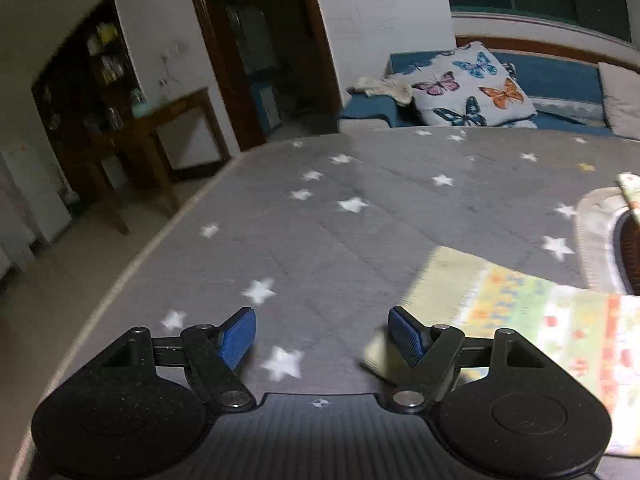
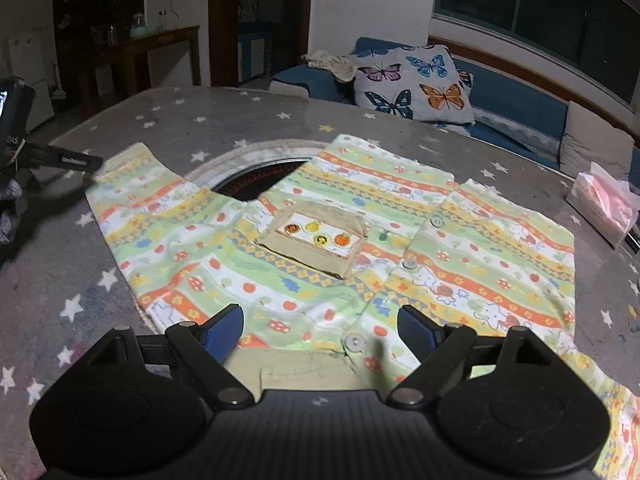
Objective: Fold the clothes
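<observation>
I hold a gripper in each hand over a grey, star-printed bench. A small patterned shirt (image 2: 320,248) lies spread flat on it, front up, with a tan chest pocket (image 2: 312,240) and a row of buttons down the placket; its far part drapes over a round dark opening in the bench top. My right gripper (image 2: 320,330) hangs just above the shirt's near edge, where a tan band shows, with its jaws wide and nothing between them. My left gripper (image 1: 322,338) is also wide and empty, over bare bench (image 1: 320,220), with the shirt's corner just beside its right finger. The shirt looks like thin, soft cotton: light, limp, likely to sag and wrinkle when lifted, and not fragile. I judge it best pinched at a hem corner or sleeve end, a single layer at the edge. A tissue pack (image 2: 600,204) sits well to the right.
</observation>
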`<state>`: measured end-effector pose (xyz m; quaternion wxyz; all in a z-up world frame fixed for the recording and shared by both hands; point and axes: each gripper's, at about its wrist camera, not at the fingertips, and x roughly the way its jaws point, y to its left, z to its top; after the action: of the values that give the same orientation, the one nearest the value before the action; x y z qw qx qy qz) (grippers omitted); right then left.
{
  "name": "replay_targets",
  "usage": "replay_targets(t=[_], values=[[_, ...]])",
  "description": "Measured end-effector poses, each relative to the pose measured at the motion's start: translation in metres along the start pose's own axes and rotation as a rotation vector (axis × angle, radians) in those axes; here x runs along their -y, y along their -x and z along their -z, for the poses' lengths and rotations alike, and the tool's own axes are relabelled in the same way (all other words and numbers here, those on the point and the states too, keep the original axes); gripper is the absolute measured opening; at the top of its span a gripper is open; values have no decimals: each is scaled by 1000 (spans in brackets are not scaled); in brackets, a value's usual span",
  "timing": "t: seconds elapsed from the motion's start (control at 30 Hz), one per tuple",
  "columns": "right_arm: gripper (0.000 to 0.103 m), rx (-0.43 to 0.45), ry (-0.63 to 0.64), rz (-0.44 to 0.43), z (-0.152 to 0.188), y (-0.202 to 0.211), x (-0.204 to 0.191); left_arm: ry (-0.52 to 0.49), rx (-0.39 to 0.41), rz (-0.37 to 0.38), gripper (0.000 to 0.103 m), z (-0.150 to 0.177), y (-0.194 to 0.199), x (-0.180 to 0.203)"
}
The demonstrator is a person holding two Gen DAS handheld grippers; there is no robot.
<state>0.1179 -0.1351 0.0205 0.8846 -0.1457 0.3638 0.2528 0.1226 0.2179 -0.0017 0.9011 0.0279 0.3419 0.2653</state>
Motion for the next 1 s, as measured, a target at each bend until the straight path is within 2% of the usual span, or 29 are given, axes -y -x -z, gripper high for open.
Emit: replay_targets(t=[0.17,0.3,0.37,0.5,0.73,0.9,1.0], values=[[86,-28,52,12,12,-1,-8,-6,-13,-43,76,2,-6,-9],[87,-12,52,17,18,11,-6,11,-10,-32,75,0,4,-12],[87,-13,46,13,21,15,-3,15,7,-1,75,-1,16,-9],[87,-22,33,3,27,21,1,7,39,118,76,-4,50,8],[87,-9,-33,3,38,37,22,-64,83,335,82,-3,100,64],[77,-39,-112,-3,53,38,42,-119,83,463,86,4,121,114],[76,-32,-145,-17,62,46,50,-153,73,512,86,9,131,143]])
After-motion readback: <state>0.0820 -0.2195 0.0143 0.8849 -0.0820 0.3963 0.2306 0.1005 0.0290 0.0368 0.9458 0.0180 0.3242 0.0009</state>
